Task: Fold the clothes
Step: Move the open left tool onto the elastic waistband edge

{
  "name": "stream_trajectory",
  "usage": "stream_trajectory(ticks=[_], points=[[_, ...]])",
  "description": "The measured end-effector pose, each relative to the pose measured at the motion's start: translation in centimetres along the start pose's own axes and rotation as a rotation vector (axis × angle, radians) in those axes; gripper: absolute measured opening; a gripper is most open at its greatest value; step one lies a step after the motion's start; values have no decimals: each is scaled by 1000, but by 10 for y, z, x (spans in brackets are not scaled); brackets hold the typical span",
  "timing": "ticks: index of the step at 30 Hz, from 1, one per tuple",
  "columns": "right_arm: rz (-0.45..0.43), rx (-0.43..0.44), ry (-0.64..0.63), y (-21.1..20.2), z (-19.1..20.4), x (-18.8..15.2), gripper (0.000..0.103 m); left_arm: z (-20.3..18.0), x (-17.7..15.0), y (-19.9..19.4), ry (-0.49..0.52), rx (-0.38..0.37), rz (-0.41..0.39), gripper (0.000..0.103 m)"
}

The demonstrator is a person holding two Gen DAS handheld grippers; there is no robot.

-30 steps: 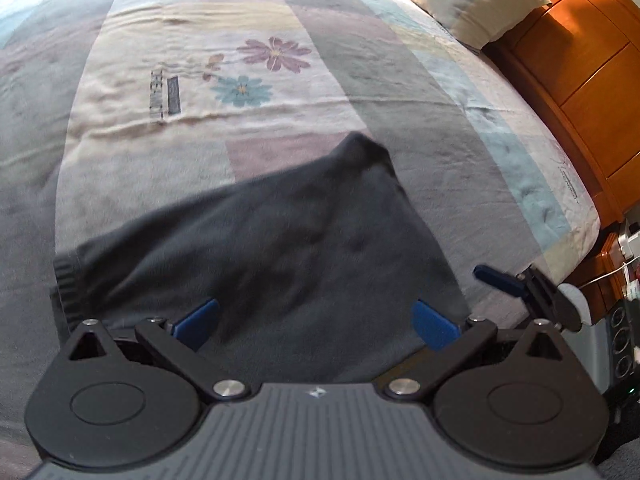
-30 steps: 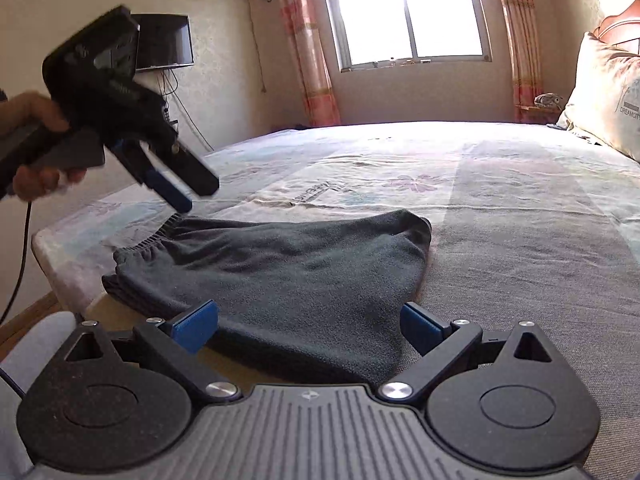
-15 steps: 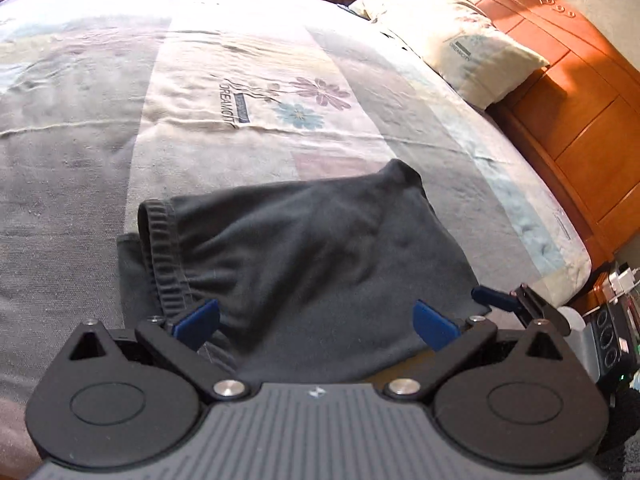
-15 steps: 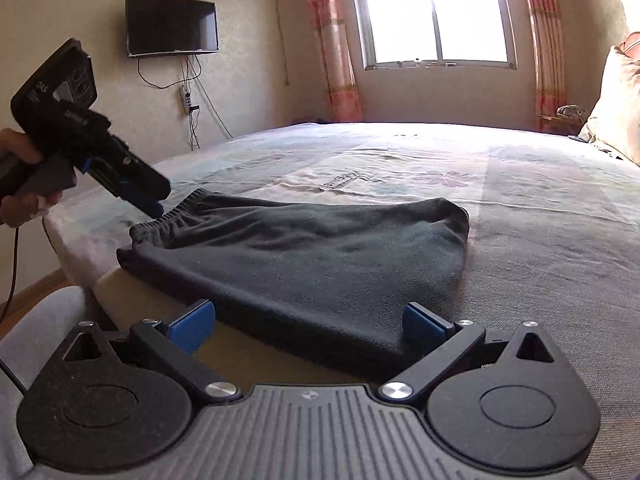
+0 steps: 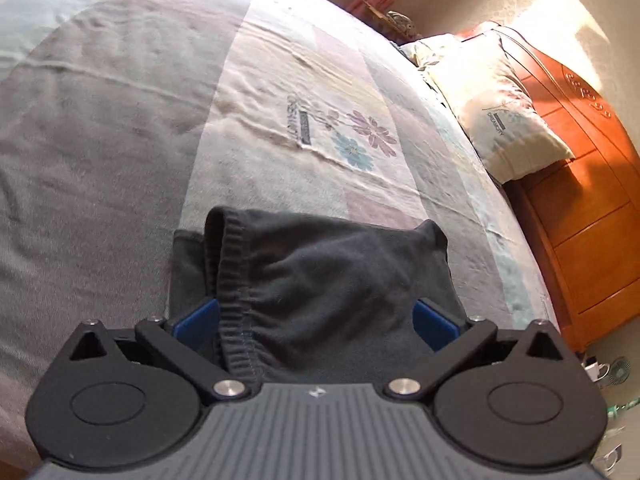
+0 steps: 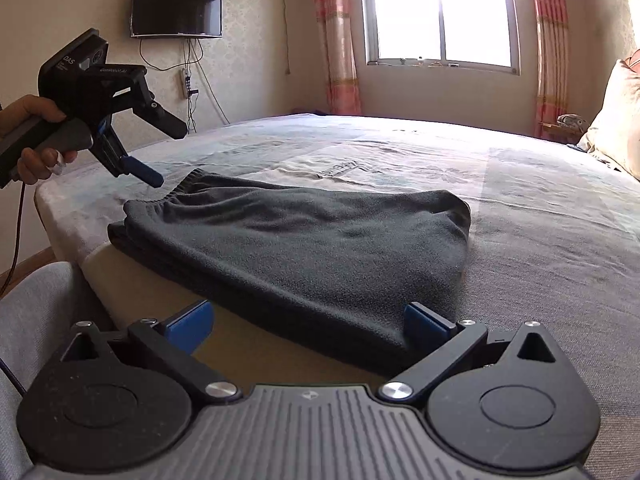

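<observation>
Left wrist view: my left gripper [image 5: 316,320] is spread wide above the shorts [image 5: 332,280], near their waistband [image 5: 232,272]. Right wrist view: my right gripper [image 6: 308,326] gapes empty; shorts lie folded at the bed [image 6: 540,220] edge.

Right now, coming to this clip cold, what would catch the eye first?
The dark folded garment stands out, lying at the near edge of the pale patchwork bed, its ribbed waistband on the left side. Next, the left tongs, held in a hand, hang open in the air just above that waistband. The right tongs are open too, low at the garment's near edge.
</observation>
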State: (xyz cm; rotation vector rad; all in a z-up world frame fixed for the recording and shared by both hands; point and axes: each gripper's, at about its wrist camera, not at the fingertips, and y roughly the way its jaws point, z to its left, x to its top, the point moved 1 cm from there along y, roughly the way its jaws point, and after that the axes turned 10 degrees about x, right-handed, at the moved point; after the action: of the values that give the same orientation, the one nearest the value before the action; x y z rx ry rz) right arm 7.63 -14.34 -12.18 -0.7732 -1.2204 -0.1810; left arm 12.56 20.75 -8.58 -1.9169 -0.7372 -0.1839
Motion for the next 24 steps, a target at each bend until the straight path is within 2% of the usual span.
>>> stream_trajectory(ticks=[3, 5, 10, 12, 14, 17, 24], points=[[2, -2, -2, 0, 0, 0, 103, 23, -12, 7, -112, -67, 42, 102], [5, -8, -10, 1, 2, -1, 103, 32, -17, 12, -168, -144, 82, 102], [10, -21, -12, 3, 3, 0, 103, 38, -11, 19, -232, -225, 134, 102], [11, -23, -8, 4, 2, 0, 103, 37, -3, 26, -237, -247, 145, 102], [12, -25, -5, 5, 2, 1, 103, 34, 6, 35, -211, -238, 149, 102], [18, -29, 6, 6, 2, 4, 103, 35, 13, 48, -239, -255, 149, 102], [14, -22, 93, 7, -1, 15, 103, 44, -4, 45, -285, -349, 207, 102]])
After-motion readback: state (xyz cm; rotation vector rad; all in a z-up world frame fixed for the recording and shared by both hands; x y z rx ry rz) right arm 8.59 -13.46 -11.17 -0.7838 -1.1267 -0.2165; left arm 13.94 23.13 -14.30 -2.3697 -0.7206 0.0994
